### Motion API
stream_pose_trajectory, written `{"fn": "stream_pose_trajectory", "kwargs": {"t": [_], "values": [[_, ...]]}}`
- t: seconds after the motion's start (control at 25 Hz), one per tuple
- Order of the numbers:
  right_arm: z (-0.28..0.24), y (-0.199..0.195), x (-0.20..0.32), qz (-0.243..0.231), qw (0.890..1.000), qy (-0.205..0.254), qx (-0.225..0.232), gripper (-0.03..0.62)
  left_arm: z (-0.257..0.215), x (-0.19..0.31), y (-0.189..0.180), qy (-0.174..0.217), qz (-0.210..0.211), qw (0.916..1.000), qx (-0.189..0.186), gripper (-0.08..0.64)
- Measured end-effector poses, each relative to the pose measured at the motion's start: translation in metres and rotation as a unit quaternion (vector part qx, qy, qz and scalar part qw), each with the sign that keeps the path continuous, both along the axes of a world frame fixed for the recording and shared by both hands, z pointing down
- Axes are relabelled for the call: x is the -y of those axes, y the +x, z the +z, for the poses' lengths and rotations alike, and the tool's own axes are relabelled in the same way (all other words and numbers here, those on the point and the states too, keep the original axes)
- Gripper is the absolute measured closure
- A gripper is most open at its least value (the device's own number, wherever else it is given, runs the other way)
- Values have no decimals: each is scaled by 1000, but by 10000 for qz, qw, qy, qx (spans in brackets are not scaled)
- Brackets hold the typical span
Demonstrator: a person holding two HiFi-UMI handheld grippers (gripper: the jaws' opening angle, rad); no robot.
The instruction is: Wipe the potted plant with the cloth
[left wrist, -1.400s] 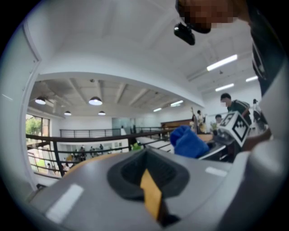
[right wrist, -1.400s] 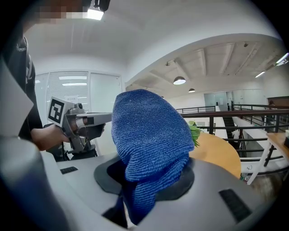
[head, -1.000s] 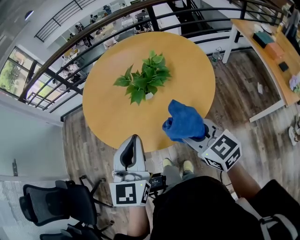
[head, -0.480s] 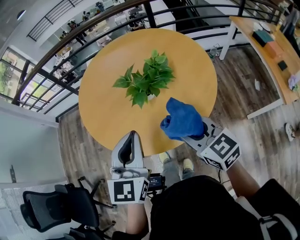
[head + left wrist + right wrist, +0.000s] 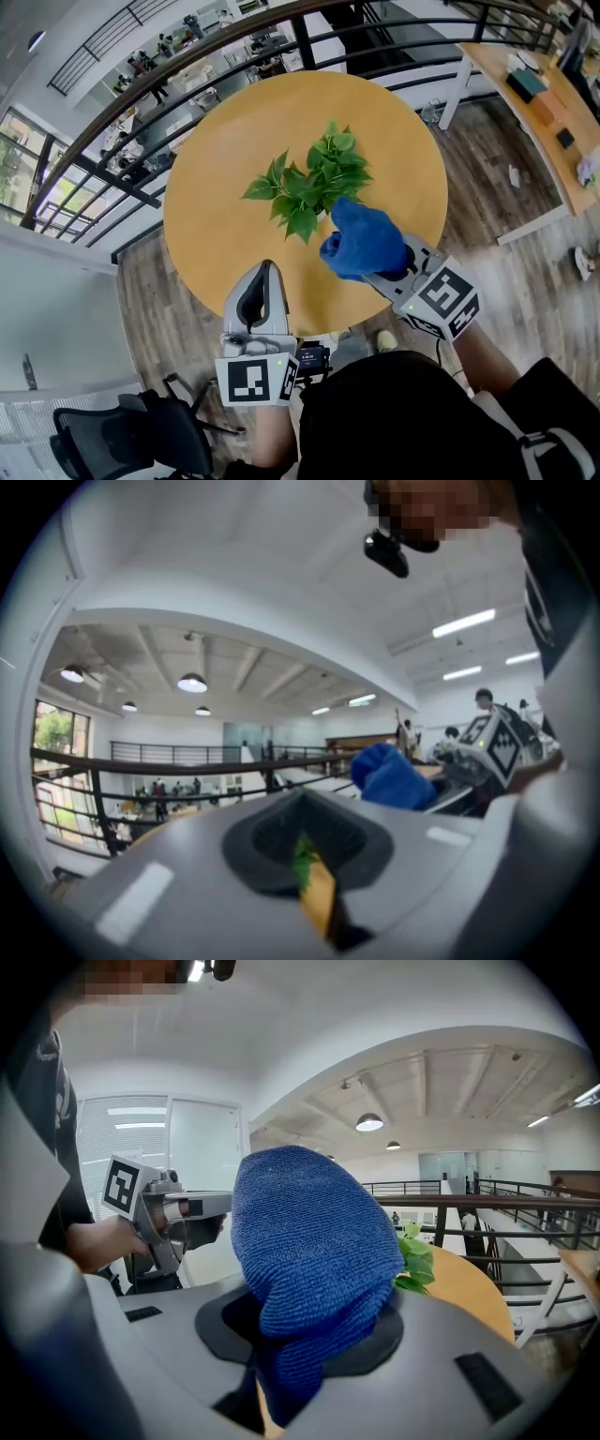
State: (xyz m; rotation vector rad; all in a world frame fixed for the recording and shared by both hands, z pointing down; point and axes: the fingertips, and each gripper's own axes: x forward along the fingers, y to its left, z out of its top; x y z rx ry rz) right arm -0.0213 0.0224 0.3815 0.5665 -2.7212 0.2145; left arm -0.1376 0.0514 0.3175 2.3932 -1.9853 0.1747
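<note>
Soft blue terry cloth (image 5: 364, 242): likely limp, light; pinched at its bunched base by right gripper (image 5: 389, 270), beside delicate-looking leafy green potted plant (image 5: 314, 183). Left gripper (image 5: 265, 281) closed, empty.

No legible words or numbers; only black-and-white square markers, on the white cube (image 5: 258, 382) of the left gripper (image 5: 268, 274) and the white cube (image 5: 441, 302) of the right gripper (image 5: 367, 261).

light: bright, ceiling lamps and windows | edges: fisheye-warped, dark vignette | near foreground: blurred

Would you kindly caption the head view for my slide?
Right gripper holds blue cloth close to potted plant on round table.
</note>
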Motion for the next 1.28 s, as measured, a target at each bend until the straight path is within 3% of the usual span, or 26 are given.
{"fn": "stream_pose_trajectory", "kwargs": {"t": [0.72, 1.08, 1.28], "values": [[-5, -57, 38, 417, 9980, 373, -287, 457, -3, 45, -63, 344, 438, 9983, -161, 558], [-1, -48, 68, 861, 9941, 475, -453, 457, 6, 67, -81, 315, 605, 9975, -180, 558], [1, -38, 78, 868, 9940, 438, -507, 457, 10, 78, -81, 271, 544, 9980, -180, 558]]}}
